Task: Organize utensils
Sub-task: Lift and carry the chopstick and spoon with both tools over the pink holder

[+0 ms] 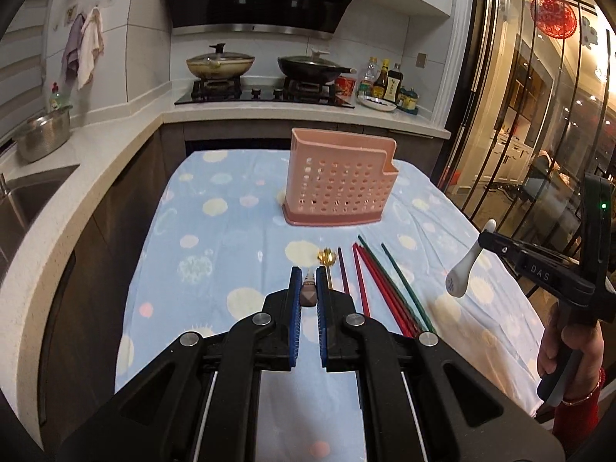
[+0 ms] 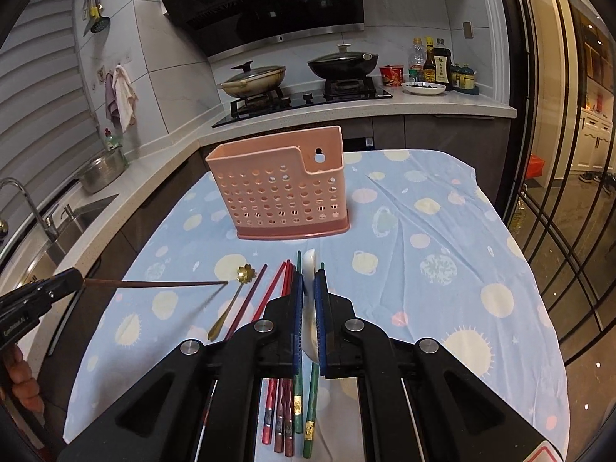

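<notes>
Tongs first: the left gripper (image 1: 307, 285) is pinched on a brown chopstick (image 2: 173, 284), seen end-on between its blue pads (image 1: 295, 288) in the left view and, in the right view, as a thin rod sticking out level from the left gripper at 9 o'clock, held above the cloth (image 2: 442, 231). The right gripper (image 2: 309, 288) is pressed on a white spoon (image 2: 310, 308); in the left view that spoon hangs at 3 o'clock, bowl down, clear of the table.

A pink holder (image 1: 340, 183) stands upright on the spotted blue cloth at 12 o'clock from both grippers, well apart from them, its perforated wall facing the cameras.

Between the holder and the grippers, the loose pieces lie flat on the cloth: a gold spoon (image 2: 231, 304) with a flower-shaped bowl, a purple chopstick (image 1: 343, 273) just beside it, then red chopsticks (image 1: 369, 281) and green chopsticks (image 1: 400, 281) side by side, their tips pointing toward the holder.

Behind the table, at 12 o'clock, a stove (image 2: 308, 100) carries two lidded pans; a sink (image 2: 77, 215) sits at 9 o'clock.
</notes>
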{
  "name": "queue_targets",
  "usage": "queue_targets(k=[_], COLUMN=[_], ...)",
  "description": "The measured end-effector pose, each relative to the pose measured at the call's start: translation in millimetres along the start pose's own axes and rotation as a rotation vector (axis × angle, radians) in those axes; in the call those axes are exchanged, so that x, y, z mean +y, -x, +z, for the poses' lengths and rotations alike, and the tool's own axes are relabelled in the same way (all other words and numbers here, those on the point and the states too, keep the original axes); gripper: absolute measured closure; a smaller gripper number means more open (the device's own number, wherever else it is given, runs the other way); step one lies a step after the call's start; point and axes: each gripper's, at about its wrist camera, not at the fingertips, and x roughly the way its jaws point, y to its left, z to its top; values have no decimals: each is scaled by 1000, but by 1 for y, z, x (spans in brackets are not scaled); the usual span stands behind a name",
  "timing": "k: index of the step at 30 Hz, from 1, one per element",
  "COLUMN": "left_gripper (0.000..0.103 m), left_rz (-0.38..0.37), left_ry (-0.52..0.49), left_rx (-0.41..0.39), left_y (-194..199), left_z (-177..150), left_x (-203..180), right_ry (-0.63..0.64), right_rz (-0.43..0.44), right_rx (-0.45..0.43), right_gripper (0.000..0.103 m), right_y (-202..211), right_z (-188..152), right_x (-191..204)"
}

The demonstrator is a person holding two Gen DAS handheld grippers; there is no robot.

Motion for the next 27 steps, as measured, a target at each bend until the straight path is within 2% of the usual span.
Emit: queue_targets(k=[3,7,15,21,27], left_gripper=[96,96,96,96,96], left_rz=[4,11,13,31,30], left_ry=[-18,-41,-56,-59,-52], left_rx=[-41,-91,-184,-256,-280], left_y=[0,-3,-7,-12,-34], left_z=[28,66,138,201,255], left_x=[-2,-5,-11,-20,-24], right_ry=[-20,-22,-55,-55,-58], right_rz=[42,51,111,110,102], right_rx=[-16,-48,-67,-76,-76], right_gripper=[97,97,97,97,97], right_y=[0,-4,-31,-59,-89], right_z=[17,46,108,150,184], right_x=[-4,-6,-15,-13,-10])
